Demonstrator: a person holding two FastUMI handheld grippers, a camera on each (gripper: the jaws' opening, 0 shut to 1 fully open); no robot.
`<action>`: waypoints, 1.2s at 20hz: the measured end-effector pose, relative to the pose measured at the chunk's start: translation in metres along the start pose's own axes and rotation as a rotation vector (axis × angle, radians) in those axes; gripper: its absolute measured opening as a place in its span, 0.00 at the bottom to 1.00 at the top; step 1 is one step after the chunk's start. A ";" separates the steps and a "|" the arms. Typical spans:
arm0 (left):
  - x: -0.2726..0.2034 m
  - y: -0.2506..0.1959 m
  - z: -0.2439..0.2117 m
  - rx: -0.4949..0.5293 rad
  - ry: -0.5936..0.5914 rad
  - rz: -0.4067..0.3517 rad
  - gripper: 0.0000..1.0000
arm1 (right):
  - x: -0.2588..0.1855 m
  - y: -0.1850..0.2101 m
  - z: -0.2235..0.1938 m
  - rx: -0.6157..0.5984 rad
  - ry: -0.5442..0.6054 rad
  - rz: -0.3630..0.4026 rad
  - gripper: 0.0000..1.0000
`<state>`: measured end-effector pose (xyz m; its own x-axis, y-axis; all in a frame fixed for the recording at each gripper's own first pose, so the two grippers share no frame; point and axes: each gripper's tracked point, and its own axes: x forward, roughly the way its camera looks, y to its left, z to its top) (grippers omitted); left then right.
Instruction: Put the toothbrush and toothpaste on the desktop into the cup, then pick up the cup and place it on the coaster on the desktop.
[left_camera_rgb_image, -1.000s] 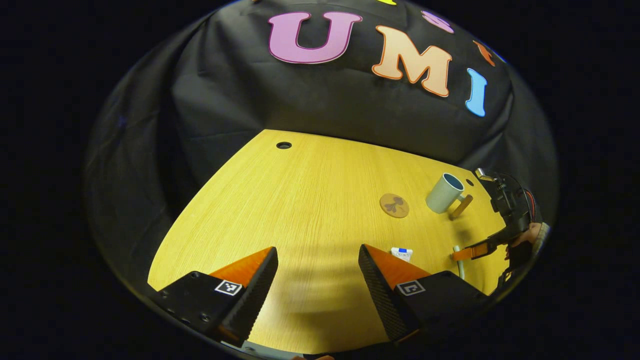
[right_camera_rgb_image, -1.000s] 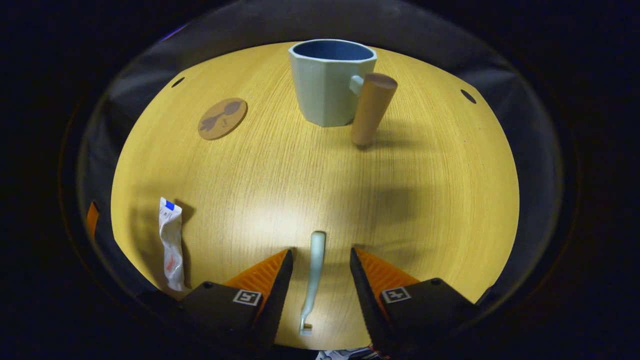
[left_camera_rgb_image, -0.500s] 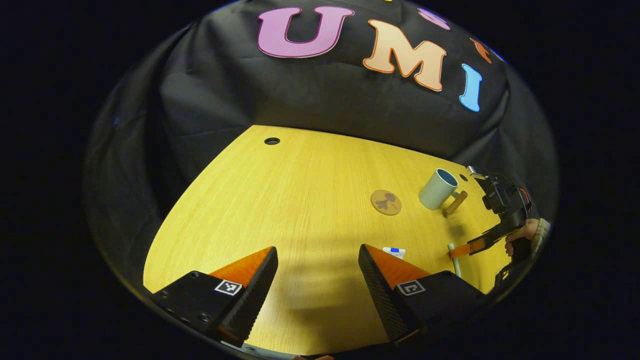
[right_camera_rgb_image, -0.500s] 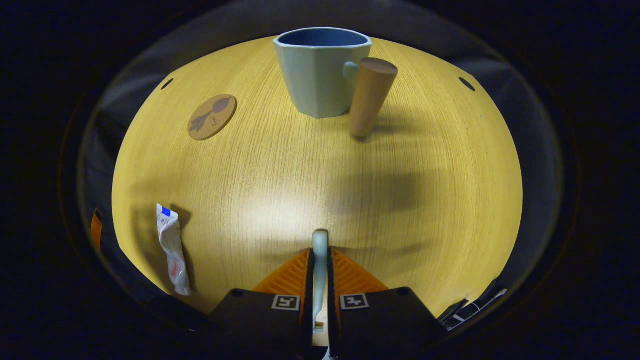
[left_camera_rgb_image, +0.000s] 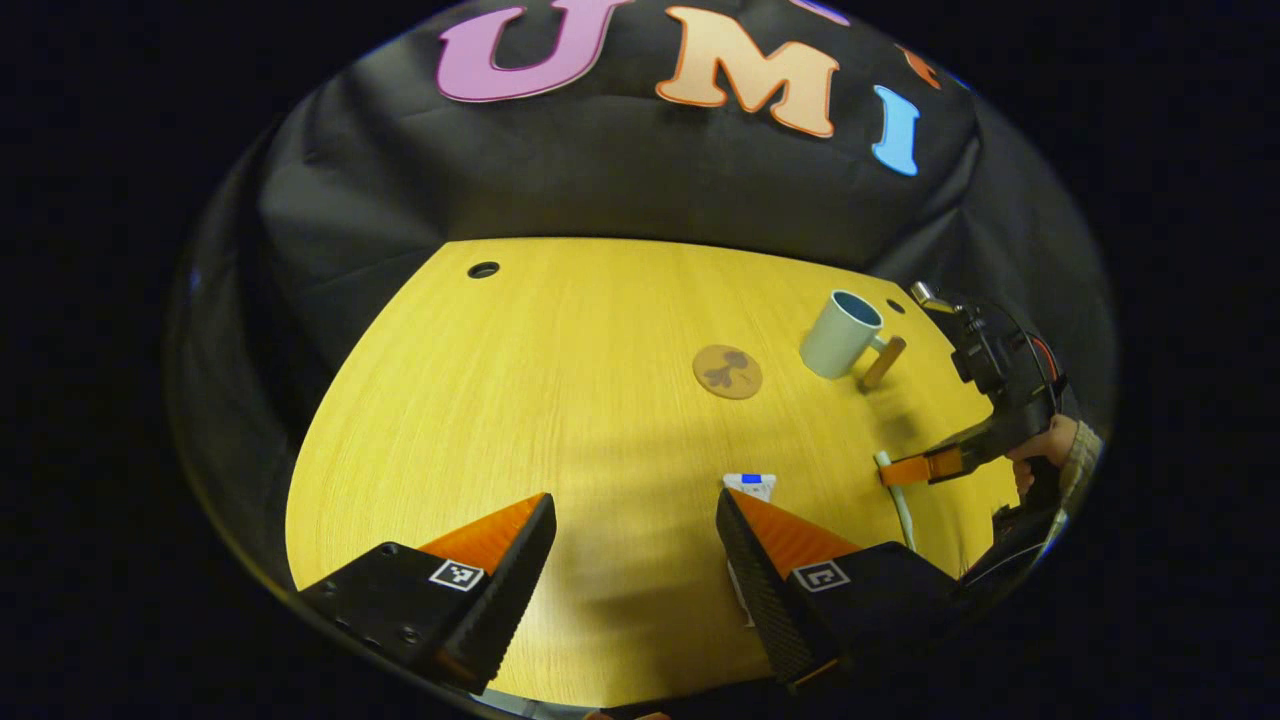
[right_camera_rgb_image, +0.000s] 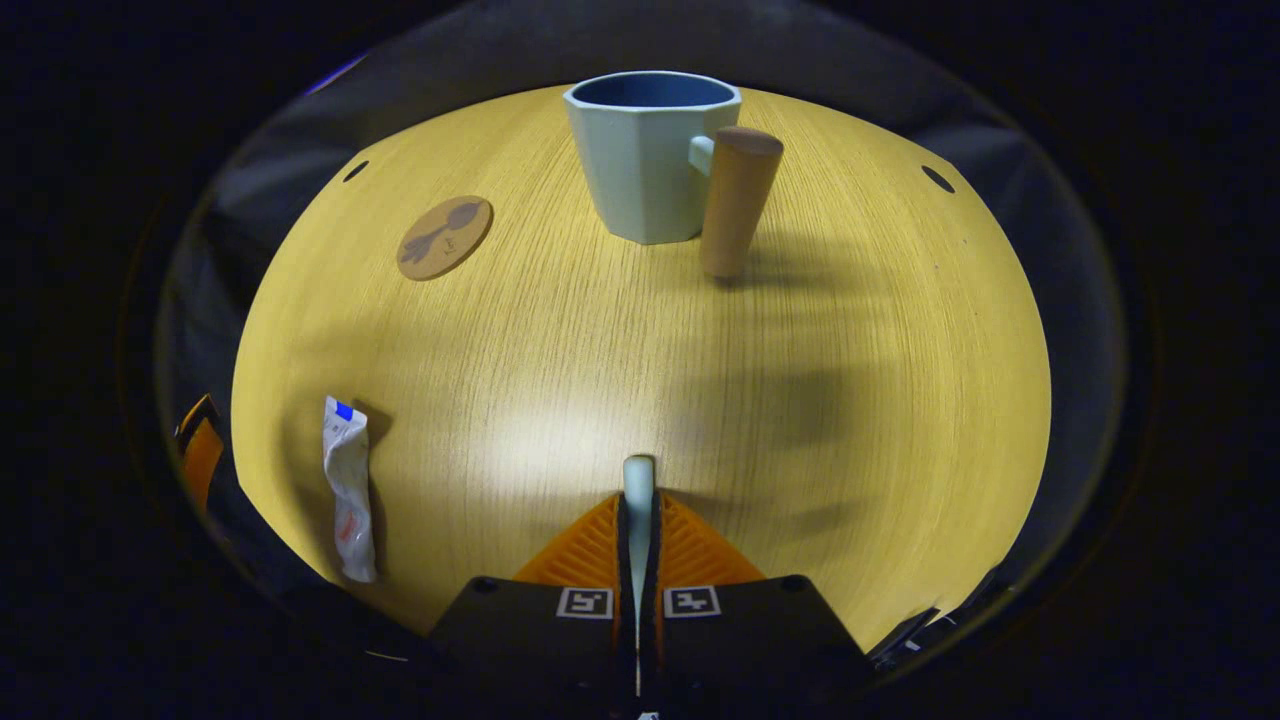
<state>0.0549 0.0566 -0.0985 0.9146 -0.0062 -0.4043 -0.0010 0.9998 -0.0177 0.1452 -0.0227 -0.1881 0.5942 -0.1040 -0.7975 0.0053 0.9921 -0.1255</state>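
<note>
Lying pinched inside the right gripper (right_camera_rgb_image: 638, 520), the toothbrush (right_camera_rgb_image: 638, 478) (tip protruding).

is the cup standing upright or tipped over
Upright: the cup stands on its base on the desk, its open mouth facing up.

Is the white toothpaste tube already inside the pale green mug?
No, the white toothpaste tube lies flat on the yellow wooden desktop, well apart from the pale green mug.

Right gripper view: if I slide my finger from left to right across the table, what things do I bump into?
toothpaste → coaster → toothbrush, pinched between the right gripper fingers → cup
</note>
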 end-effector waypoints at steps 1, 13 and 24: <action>0.002 -0.010 -0.003 0.008 0.022 -0.026 0.95 | 0.001 0.001 -0.001 0.016 -0.009 0.010 0.04; 0.040 -0.077 -0.033 0.017 0.273 -0.141 0.95 | -0.027 0.003 -0.008 0.053 -0.121 0.040 0.03; 0.077 -0.081 -0.060 0.012 0.484 -0.067 0.84 | -0.064 -0.007 -0.018 0.114 -0.200 0.055 0.03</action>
<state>0.1007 -0.0261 -0.1830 0.6193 -0.0744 -0.7817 0.0581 0.9971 -0.0488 0.0924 -0.0242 -0.1472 0.7436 -0.0447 -0.6671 0.0524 0.9986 -0.0085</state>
